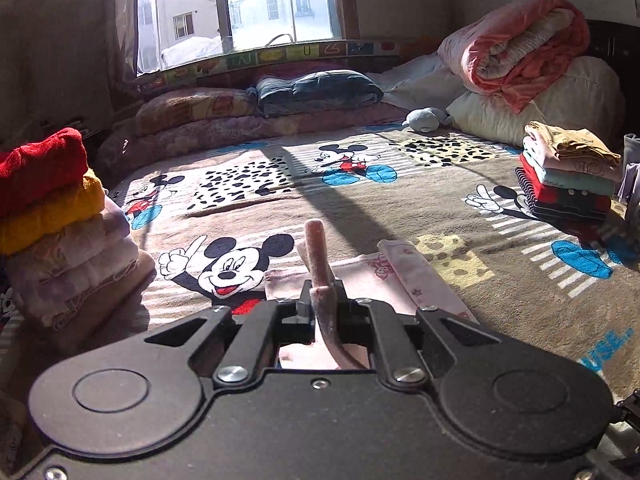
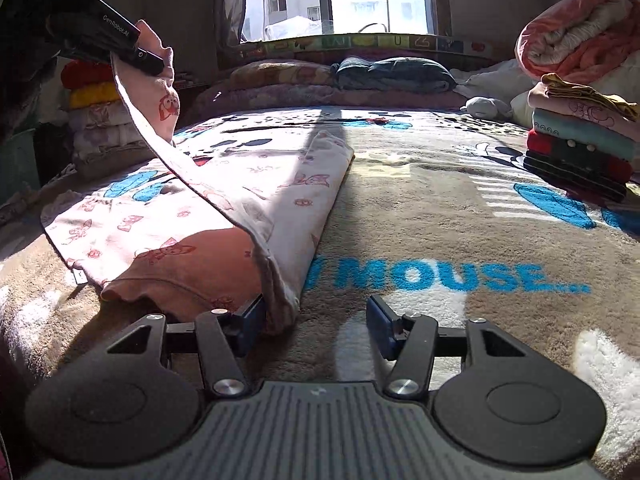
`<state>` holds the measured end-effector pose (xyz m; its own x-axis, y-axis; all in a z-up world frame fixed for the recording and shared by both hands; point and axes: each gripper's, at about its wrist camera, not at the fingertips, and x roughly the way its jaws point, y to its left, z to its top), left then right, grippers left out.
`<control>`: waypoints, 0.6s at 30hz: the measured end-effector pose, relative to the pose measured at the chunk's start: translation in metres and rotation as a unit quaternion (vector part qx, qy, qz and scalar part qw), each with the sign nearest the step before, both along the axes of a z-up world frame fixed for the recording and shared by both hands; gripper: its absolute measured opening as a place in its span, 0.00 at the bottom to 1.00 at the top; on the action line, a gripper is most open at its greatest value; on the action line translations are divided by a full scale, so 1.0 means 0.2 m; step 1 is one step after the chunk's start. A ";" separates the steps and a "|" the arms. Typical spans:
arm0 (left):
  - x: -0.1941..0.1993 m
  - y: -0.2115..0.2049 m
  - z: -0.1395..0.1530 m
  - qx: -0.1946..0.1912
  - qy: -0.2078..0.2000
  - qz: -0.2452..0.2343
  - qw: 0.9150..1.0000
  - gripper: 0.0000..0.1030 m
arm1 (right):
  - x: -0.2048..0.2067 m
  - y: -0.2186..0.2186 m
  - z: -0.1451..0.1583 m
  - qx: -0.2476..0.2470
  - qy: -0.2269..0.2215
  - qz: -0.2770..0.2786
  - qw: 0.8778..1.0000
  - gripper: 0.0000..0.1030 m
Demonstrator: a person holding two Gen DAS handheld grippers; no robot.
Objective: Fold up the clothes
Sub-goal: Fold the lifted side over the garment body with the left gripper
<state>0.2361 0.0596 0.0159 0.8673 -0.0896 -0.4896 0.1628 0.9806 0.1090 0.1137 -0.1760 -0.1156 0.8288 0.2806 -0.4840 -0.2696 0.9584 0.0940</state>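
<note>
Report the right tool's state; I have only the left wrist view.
Observer: The right tool is open, low over the blanket, with nothing between its fingers.
Operator: Say where it sits against the garment.
Observer: Its left finger is at the near corner of the pink garment; I cannot tell whether it touches.
Operator: Describe my lift from there.
Observer: The left tool holds one edge raised. A strip of cloth runs from it down to that near corner, and the rest lies flat.
</note>
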 end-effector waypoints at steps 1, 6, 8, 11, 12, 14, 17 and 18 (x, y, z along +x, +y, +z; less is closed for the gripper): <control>0.00 0.01 -0.03 0.000 0.003 0.002 1.000 0.06 | 0.00 0.00 0.00 -0.003 -0.001 0.001 1.000 0.54; 0.01 0.10 -0.17 -0.001 0.025 0.022 0.999 0.06 | -0.03 0.03 0.01 -0.029 -0.018 0.011 0.999 0.53; 0.01 0.13 -0.20 -0.011 0.029 0.025 0.999 0.06 | -0.04 0.06 0.02 -0.046 -0.034 0.019 0.998 0.51; 0.00 0.15 -0.21 -0.032 0.029 0.022 0.999 0.06 | -0.07 0.11 0.04 -0.073 -0.064 0.043 0.994 0.51; -0.01 0.16 -0.20 -0.036 0.024 0.018 0.999 0.06 | -0.08 0.13 0.04 -0.082 -0.075 0.054 0.992 0.50; -0.03 0.16 -0.16 -0.046 0.012 0.015 0.999 0.06 | -0.09 0.17 0.05 -0.092 -0.092 0.074 0.989 0.50; -0.05 0.17 -0.11 -0.060 -0.005 0.011 0.998 0.06 | -0.09 0.21 0.06 -0.097 -0.105 0.099 0.985 0.50; -0.06 0.17 -0.10 -0.065 -0.011 0.009 0.998 0.06 | -0.09 0.22 0.06 -0.099 -0.105 0.106 0.984 0.50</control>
<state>0.2248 0.0938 -0.0040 0.8800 -0.1345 -0.4555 0.1434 0.9895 -0.0151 0.0962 -0.1320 -0.1046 0.8492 0.3752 -0.3717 -0.4592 0.8722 -0.1685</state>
